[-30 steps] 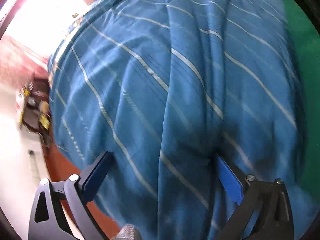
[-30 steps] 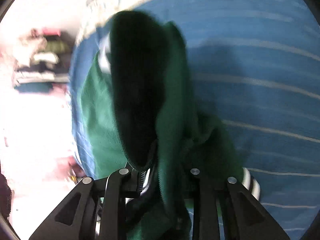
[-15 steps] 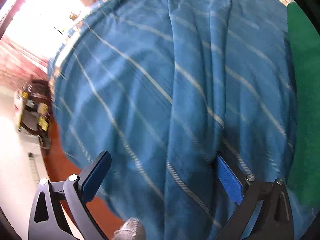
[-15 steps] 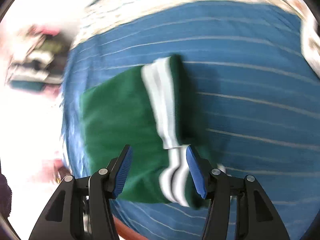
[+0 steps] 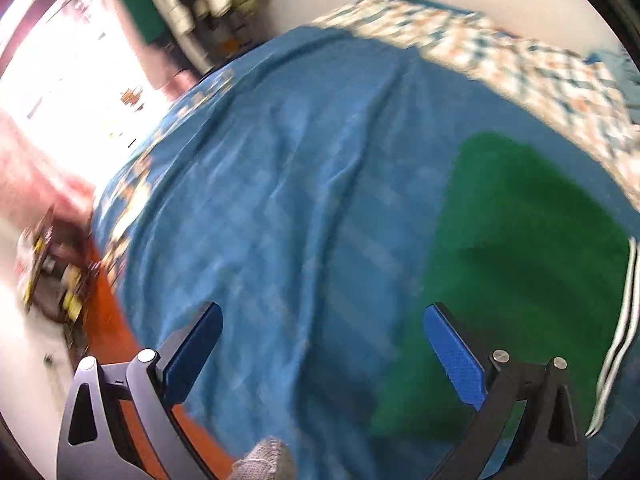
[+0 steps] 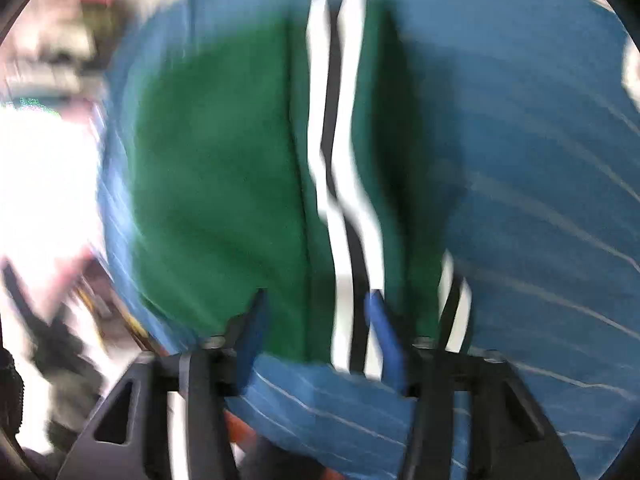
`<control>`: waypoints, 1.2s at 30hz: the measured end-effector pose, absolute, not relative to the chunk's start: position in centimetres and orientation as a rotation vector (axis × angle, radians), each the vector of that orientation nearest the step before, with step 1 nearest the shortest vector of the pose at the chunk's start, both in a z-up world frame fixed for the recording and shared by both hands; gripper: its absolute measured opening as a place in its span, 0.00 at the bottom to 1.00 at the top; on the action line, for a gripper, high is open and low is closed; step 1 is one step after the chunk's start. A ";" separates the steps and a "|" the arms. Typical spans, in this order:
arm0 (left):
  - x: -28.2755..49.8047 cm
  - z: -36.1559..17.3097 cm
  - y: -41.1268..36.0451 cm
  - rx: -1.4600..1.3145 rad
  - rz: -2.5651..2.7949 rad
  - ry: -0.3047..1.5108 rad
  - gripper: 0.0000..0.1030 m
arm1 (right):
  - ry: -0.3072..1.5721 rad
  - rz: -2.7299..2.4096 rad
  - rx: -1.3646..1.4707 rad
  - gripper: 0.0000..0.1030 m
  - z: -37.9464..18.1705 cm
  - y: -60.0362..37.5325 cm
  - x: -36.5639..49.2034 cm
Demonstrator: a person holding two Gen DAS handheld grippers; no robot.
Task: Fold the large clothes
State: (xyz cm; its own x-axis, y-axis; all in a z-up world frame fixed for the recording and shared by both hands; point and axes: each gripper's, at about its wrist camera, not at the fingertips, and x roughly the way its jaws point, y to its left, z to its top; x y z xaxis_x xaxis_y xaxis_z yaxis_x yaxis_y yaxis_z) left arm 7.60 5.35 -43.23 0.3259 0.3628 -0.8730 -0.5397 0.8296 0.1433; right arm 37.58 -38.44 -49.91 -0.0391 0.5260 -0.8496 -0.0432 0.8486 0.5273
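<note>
A green garment (image 6: pixel 224 176) with a white-and-black striped band (image 6: pixel 340 152) lies folded on a blue striped bedsheet (image 5: pixel 280 200). It also shows in the left wrist view (image 5: pixel 520 248) at the right, its striped edge (image 5: pixel 624 312) at the far right. My left gripper (image 5: pixel 320 336) is open and empty above the sheet, left of the garment. My right gripper (image 6: pixel 316 320) is open and empty, just above the garment's near edge. Both views are blurred.
A patterned quilt (image 5: pixel 520 56) lies along the far side of the bed. An orange-brown bed edge (image 5: pixel 108 332) and floor clutter (image 5: pixel 48 264) are at the left. Stacked clothes on shelves (image 5: pixel 192 4) stand beyond the bed.
My right gripper opened and let go of the green garment, which now lies flat on the sheet. My left gripper lifted and swung away from the sheet, bringing the garment into its view.
</note>
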 end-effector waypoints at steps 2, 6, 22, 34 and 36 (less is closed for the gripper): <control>10.6 -44.0 4.5 -0.149 0.528 1.083 1.00 | 1.464 0.458 0.513 0.81 -49.9 -40.1 39.6; 15.6 -49.9 4.2 -0.077 0.506 1.247 1.00 | 1.501 0.516 0.601 0.80 -54.7 -38.4 44.6; 10.8 -46.8 5.6 -0.169 0.503 1.204 1.00 | 1.542 0.379 0.408 0.22 -54.7 -36.5 46.9; 1.9 -47.9 4.1 -0.298 0.629 1.354 1.00 | 1.762 0.243 1.213 0.66 -60.3 -46.2 30.0; 1.5 -48.0 3.7 -0.318 0.637 1.365 1.00 | 1.726 0.223 1.321 0.52 -62.6 -45.5 29.5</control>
State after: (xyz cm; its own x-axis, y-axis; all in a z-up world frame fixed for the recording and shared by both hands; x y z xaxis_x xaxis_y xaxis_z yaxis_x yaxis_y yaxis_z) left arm 1.52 3.72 -47.98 0.0722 0.2360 -0.9691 -0.5910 0.7928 0.1490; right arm 29.45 -45.49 -62.55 0.0002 0.8362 -0.5485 0.6693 0.4074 0.6213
